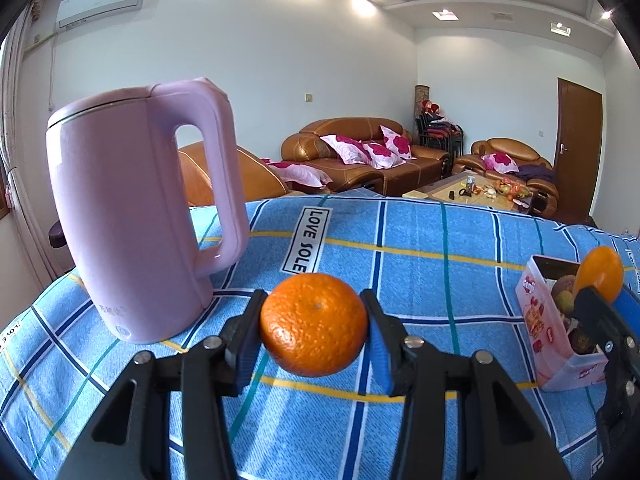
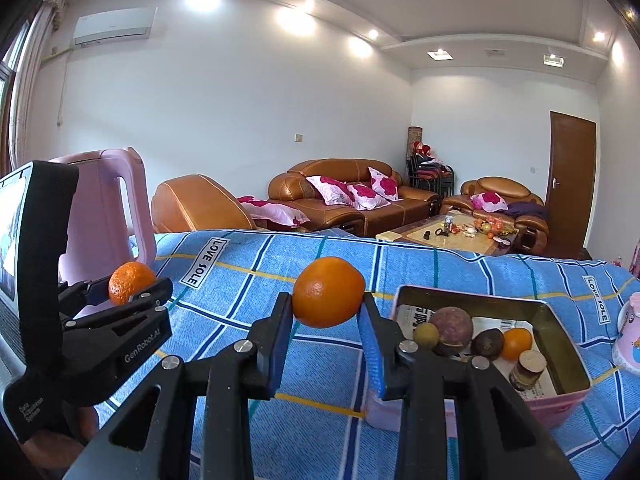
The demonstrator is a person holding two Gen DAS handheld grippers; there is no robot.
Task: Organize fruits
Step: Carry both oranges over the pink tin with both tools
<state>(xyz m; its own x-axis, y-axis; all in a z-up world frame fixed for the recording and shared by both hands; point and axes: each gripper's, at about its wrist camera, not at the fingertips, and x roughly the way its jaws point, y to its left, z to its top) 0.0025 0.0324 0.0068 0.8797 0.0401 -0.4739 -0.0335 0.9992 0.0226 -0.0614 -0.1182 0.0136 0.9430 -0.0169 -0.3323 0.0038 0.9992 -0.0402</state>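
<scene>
My left gripper (image 1: 314, 326) is shut on a bumpy orange mandarin (image 1: 314, 324) and holds it above the blue checked cloth (image 1: 420, 280). It also shows in the right wrist view (image 2: 130, 286), at the left. My right gripper (image 2: 328, 312) is shut on a smooth orange (image 2: 328, 292), held above the cloth just left of the pink tin box (image 2: 560, 396). The box holds several fruits: a purple-brown one (image 2: 452, 326), a small yellowish one (image 2: 426, 334), a dark one (image 2: 486, 342) and a small orange one (image 2: 516, 343). In the left wrist view the box (image 1: 538, 320) is at the right, with the right gripper's orange (image 1: 600, 274) above it.
A tall pink kettle (image 1: 132, 216) stands on the cloth close to the left gripper's left side. A small brown jar (image 2: 528, 368) lies in the box. A pink object (image 2: 630, 336) sits at the cloth's right edge. Sofas (image 2: 340, 200) and a coffee table (image 2: 452, 236) lie beyond the far edge.
</scene>
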